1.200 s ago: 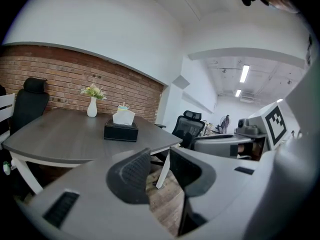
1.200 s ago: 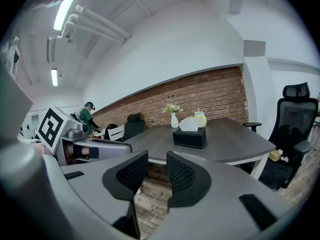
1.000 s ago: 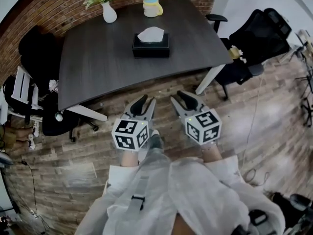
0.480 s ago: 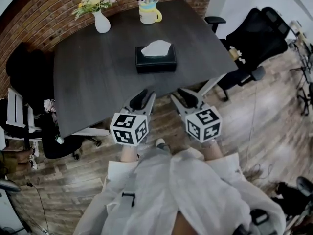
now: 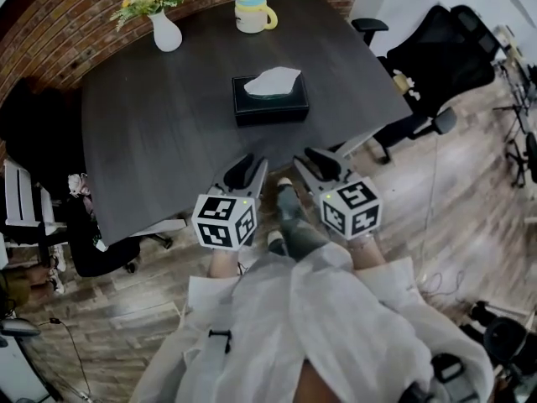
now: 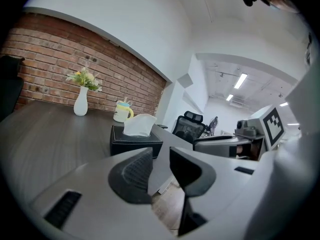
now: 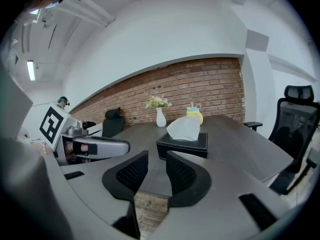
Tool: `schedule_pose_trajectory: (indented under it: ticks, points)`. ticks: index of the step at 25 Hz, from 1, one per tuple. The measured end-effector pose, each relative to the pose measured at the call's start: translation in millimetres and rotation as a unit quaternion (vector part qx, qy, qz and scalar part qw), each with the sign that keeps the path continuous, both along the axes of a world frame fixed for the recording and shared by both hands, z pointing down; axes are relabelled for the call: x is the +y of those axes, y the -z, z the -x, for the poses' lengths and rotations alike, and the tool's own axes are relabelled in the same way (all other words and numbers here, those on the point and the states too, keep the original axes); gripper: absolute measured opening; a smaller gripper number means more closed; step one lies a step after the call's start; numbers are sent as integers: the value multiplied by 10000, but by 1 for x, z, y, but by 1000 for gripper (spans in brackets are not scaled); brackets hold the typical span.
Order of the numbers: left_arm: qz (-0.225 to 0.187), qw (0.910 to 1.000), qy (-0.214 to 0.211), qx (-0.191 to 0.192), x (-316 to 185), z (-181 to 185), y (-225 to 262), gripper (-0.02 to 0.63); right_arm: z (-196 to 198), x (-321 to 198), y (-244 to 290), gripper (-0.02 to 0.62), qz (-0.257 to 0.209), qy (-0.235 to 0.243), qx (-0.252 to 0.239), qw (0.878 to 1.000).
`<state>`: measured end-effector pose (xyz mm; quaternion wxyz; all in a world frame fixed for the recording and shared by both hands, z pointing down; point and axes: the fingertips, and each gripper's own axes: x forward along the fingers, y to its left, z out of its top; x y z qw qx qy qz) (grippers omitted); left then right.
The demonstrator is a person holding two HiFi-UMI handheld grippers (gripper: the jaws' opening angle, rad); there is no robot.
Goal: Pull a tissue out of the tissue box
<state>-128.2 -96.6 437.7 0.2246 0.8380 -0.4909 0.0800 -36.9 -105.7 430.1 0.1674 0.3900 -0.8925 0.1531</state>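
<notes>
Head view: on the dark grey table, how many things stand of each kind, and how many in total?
Black rectangular tissue box: 1
White vase with flowers: 1
Yellow mug with a blue rim: 1
Total: 3

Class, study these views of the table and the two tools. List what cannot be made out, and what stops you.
- Tissue box slot: all views, covered by the tissue.
- Mug contents: head view too small; tool views show only its side.
- Hands gripping left tool and right tool: head view, hidden behind their marker cubes.
- Dark heap left of the table: head view, too shadowed to identify.
</notes>
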Motion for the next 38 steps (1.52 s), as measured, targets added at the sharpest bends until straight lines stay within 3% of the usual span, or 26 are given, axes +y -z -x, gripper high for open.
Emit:
schedule_pose_trajectory:
  ticks: [11,27,38]
  points:
    - [83,9998,175,-39,-47,14,-9,104,13,-64,-10,109,45,174,67,9998]
    - [-67,9983,456,-344,-184,13,14,104,3,-204,7,109,-87,515,-66,9986]
    - [144,9960,774,-414,-203,12,0,104,-15,-235,-8,109,24,747,-18,9972]
